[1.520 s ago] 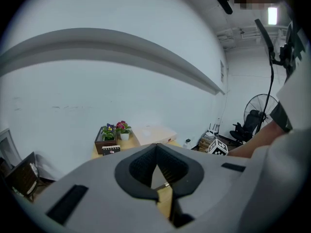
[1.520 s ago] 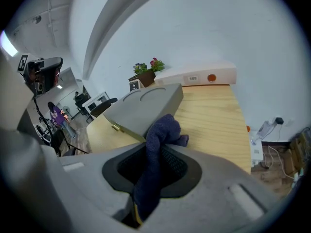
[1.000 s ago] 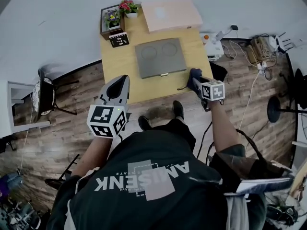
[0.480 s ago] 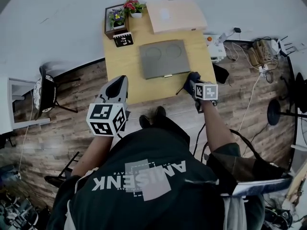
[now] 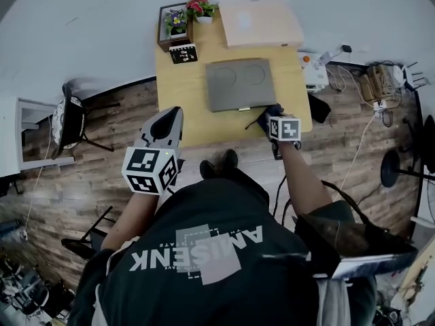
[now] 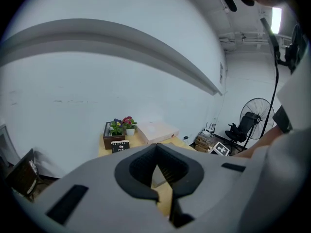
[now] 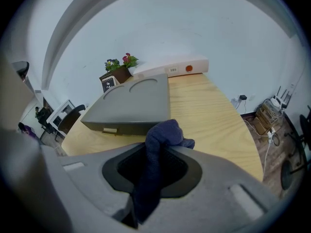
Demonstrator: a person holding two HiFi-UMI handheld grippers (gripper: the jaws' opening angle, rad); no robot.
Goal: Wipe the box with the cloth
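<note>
A flat grey box [image 5: 240, 83] [image 7: 133, 106] with two round marks on its lid lies in the middle of the wooden table [image 5: 183, 114]. My right gripper [image 5: 270, 117] [image 7: 160, 144] hovers at the box's near right corner, shut on a dark blue cloth [image 7: 154, 161] that bunches out between the jaws. My left gripper [image 5: 165, 125] [image 6: 163, 171] is held off the table's near left corner, above the floor, jaws shut with nothing in them.
At the table's far end stand a pale flat box [image 5: 264, 23] [image 7: 180, 68], a wooden planter with flowers [image 5: 178, 24] [image 7: 118, 67] and a small black card [image 5: 183, 53]. Cables and gear [image 5: 370, 80] lie on the floor at right; a chair [image 5: 68, 124] at left.
The right gripper with the cloth has moved forward and leftward, from beside the table's right edge to the box's near right corner. The left gripper has stayed put.
</note>
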